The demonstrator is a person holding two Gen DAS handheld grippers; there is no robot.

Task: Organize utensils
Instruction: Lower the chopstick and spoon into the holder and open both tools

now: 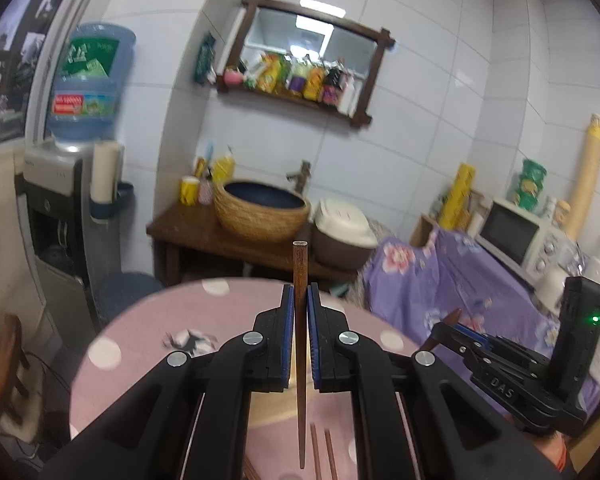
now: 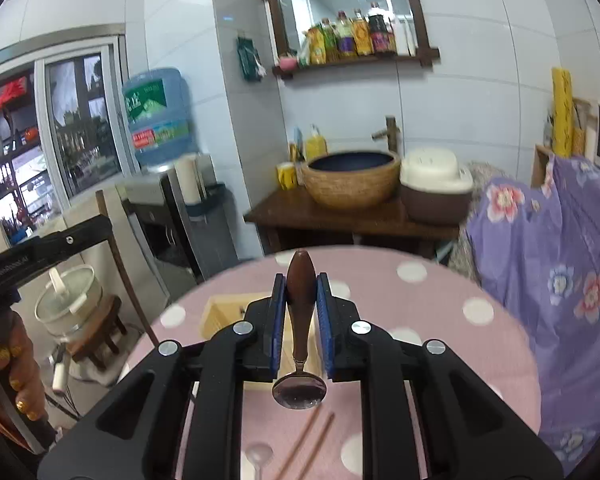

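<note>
A: Well, what is each hand carrying, and how is it held?

B: The left gripper (image 1: pixel 299 296) is clamped on a single brown chopstick (image 1: pixel 299 344), pinched high on the shaft near its blunt end, with the thin tip hanging down over the pink dotted table (image 1: pixel 148 320). The right gripper (image 2: pixel 301 294) is closed on the wooden handle of a spoon (image 2: pixel 301 312), its metal bowl dangling below the pads, clear of the tabletop.

A: How do you expect them to handle?

B: Both look light and stiff. The chopstick is slim and smooth, so I judge it could pivot or slide between the pads; a hold nearer its middle would steady it. The spoon's handle is fat and tapers, which gives the pads purchase, though the bowl end probably makes it bottom-heavy.

A: Anything still lying loose?

B: Two more chopsticks (image 2: pixel 310 440) lie side by side on the table beneath the grippers. A pale wooden box (image 2: pixel 220 316) sits on the table just beyond the right gripper; what it contains I cannot tell.
</note>
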